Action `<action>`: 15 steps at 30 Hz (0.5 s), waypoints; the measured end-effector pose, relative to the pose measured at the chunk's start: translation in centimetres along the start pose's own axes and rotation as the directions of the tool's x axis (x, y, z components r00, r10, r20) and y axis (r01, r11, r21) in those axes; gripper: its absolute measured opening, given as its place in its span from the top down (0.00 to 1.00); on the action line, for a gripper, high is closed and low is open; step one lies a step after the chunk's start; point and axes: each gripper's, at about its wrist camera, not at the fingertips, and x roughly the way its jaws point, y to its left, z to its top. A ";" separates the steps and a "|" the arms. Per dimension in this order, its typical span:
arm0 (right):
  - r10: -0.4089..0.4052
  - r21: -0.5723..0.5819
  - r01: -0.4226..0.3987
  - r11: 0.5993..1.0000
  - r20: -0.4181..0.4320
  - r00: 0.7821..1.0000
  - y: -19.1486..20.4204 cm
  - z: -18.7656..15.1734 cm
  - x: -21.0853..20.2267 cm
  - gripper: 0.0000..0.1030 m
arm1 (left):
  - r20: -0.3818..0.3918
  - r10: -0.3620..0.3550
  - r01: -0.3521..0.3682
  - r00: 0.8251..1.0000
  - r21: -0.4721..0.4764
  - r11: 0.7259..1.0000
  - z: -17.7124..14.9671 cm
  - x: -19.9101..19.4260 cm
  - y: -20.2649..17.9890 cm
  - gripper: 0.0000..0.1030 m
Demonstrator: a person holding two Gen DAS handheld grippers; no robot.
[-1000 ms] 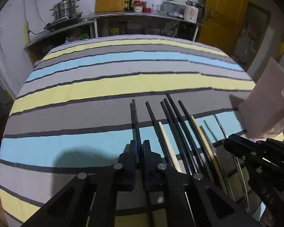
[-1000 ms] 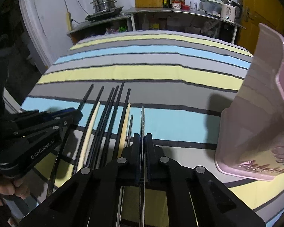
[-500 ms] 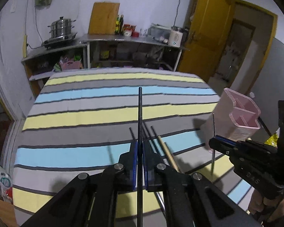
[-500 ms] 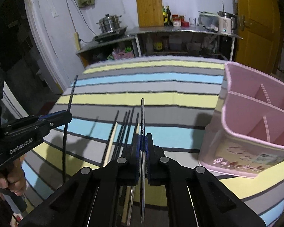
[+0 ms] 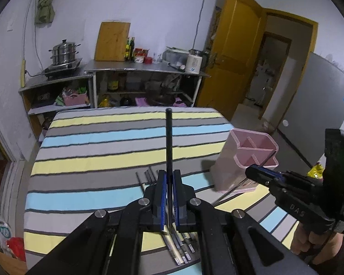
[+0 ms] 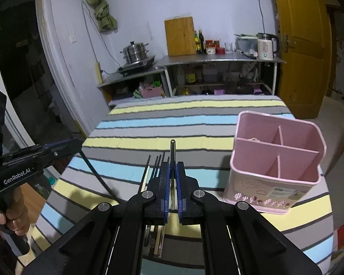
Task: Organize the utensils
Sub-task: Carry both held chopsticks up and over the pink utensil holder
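Observation:
My left gripper is shut on a black chopstick that points forward, lifted above the striped table. My right gripper is shut on a metal chopstick, also held in the air. A pink divided holder stands upright at the table's right, with nothing visible in its compartments. Several more chopsticks lie side by side on the cloth below both grippers. In the left wrist view the right gripper hangs beside the holder. The right wrist view shows the left gripper at the left.
Metal shelves with a steamer pot, a cutting board and a kettle stand behind the table. A yellow door and a grey fridge are at the right. A hand holds the left gripper's handle.
Both grippers have risen off the table, each carrying its chopstick up from the row. The holder now shows from above, its compartments visible.

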 end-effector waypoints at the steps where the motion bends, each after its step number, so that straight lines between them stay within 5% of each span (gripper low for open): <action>1: 0.000 0.001 0.000 1.000 0.006 1.000 -0.1 0.1 -0.3 0.95 | 0.005 0.001 -0.001 1.000 0.007 1.000 0.4 -0.2 -0.4 0.95; 15: -0.069 0.095 0.054 0.994 0.164 0.984 -5.6 4.2 -6.8 0.95 | 0.059 -0.170 0.166 0.984 0.054 0.985 7.3 -0.1 -8.4 0.95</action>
